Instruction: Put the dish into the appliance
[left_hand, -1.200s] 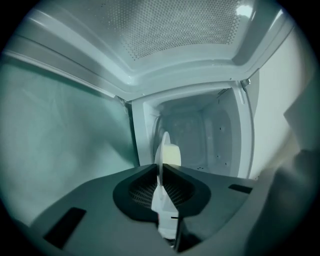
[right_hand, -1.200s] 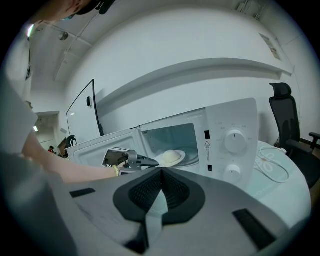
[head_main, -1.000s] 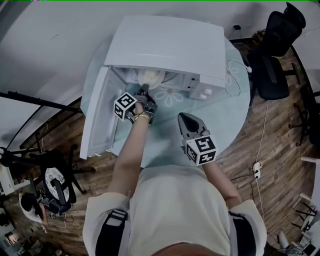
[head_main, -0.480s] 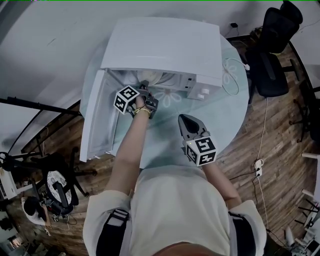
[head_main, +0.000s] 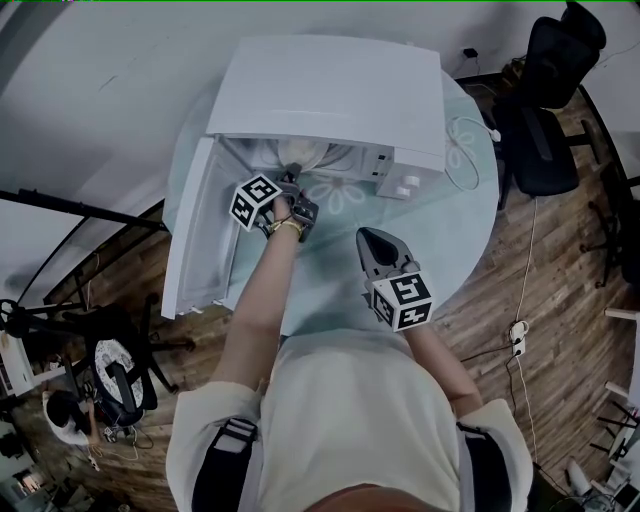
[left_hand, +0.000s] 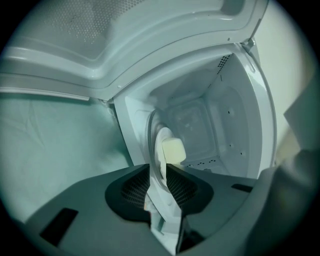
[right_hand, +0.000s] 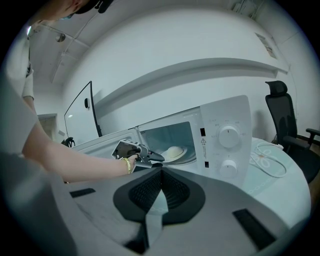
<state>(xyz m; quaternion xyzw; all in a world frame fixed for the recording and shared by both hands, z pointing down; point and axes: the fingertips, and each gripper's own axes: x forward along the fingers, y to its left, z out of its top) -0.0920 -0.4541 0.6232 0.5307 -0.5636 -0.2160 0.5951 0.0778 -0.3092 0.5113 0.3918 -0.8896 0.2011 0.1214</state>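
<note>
Clamps the rim of the round white dish in the left gripper, at twelve o'clock inside the open white microwave oven. Holds the right gripper pressed shut, empty, at five o'clock. Risks tipping the pale bun off if released before sitting flat.

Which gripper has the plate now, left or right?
The left gripper: its jaws clamp the plate by its rim inside the microwave. The right gripper is shut on nothing.
</note>
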